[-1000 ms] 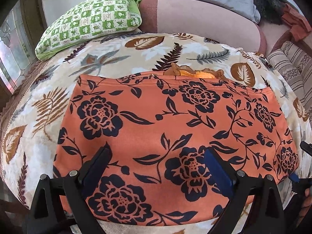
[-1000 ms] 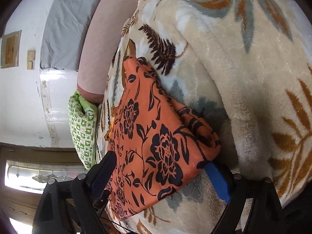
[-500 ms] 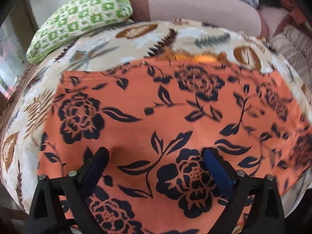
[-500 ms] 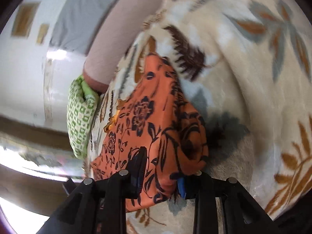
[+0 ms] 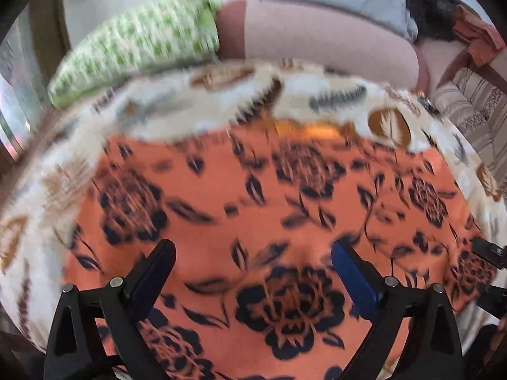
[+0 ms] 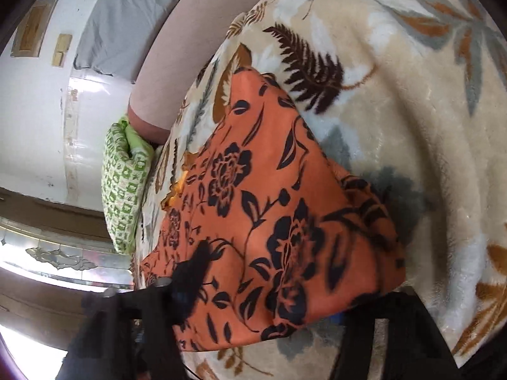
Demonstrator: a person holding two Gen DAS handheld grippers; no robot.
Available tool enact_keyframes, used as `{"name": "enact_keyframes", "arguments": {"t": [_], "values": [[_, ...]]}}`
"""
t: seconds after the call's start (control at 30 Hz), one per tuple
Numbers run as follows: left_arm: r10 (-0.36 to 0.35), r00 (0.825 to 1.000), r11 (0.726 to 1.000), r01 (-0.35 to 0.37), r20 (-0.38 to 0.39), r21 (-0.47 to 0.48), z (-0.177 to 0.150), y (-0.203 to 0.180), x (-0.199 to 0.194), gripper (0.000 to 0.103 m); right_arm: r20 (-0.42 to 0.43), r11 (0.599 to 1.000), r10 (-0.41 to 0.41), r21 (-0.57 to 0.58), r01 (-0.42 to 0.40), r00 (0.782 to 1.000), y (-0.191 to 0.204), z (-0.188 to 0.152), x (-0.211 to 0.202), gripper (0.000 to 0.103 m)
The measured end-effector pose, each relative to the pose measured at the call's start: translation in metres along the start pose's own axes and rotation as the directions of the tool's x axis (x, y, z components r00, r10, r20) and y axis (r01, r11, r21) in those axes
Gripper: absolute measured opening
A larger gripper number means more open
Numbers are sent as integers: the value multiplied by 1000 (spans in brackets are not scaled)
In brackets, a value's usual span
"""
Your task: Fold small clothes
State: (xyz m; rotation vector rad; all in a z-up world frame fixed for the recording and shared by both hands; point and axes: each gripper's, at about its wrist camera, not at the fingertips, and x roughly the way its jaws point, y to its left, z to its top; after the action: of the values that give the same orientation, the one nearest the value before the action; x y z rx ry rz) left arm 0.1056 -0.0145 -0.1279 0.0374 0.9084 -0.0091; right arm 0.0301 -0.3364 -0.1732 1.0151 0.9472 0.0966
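An orange garment with black flowers (image 5: 253, 215) lies spread on a cream leaf-print blanket (image 5: 317, 91). My left gripper (image 5: 253, 272) is open and hovers over the garment's near edge, with cloth showing between its fingers. In the right wrist view the same garment (image 6: 272, 209) lies on the blanket (image 6: 412, 101). My right gripper (image 6: 269, 297) is at the garment's near corner. The cloth lies over the gap between its fingers and hides the right fingertip. The view is blurred, so its grip is unclear.
A green patterned pillow (image 5: 136, 50) and a pink bolster (image 5: 317, 34) lie at the far edge of the bed. A striped cushion (image 5: 472, 110) is at the right. A window (image 6: 47, 253) is on the left side.
My right gripper narrowed on the garment's corner half a second ago and now looks wider, with the cloth draped over it. My left gripper stayed open and shifted over the garment.
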Motion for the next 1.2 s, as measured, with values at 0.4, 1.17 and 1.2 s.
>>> {"name": "enact_keyframes", "arguments": {"t": [0.4, 1.17, 1.2], "values": [[15, 993, 998, -7, -121, 64, -10, -10, 42, 103, -13, 998, -57, -39, 56, 998, -4, 11, 16, 12], [62, 996, 873, -23, 64, -487, -87, 258, -94, 98, -194, 555, -272, -832, -11, 943, 281, -187, 167, 12], [49, 996, 871, -7, 73, -491, -88, 259, -94, 98, -190, 559, -253, -829, -17, 949, 289, -183, 158, 12]]}}
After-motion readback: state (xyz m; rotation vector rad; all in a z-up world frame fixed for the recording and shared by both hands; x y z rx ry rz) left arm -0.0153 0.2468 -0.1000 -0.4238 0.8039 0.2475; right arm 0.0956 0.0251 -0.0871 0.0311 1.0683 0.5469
